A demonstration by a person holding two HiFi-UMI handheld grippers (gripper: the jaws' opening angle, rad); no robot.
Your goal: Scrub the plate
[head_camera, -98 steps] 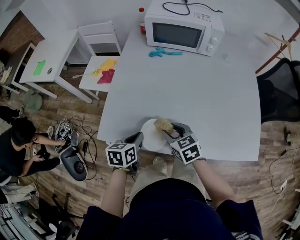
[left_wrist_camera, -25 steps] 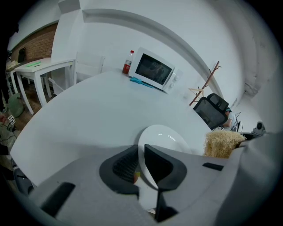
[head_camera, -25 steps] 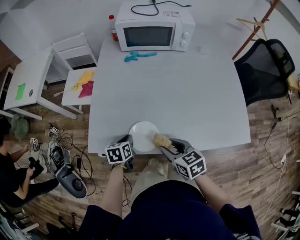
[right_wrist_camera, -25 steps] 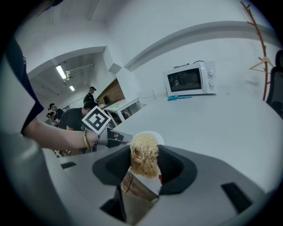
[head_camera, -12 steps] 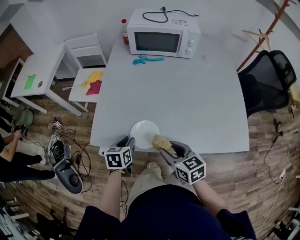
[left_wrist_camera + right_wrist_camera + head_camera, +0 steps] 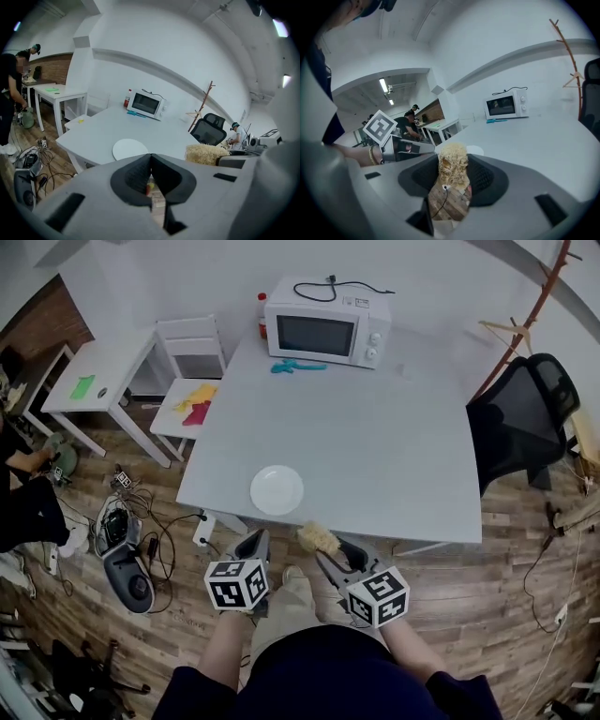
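Plate (image 6: 277,490) judged stiff, slick, breakable; rim grip advised. Scrubber (image 6: 452,161) clamped in right gripper (image 6: 453,176); left gripper (image 6: 150,159) just closed, empty.

Plate (image 6: 277,490) on table (image 6: 394,437); R hand-held gripper (image 6: 330,557) holds scrubber (image 6: 318,538).
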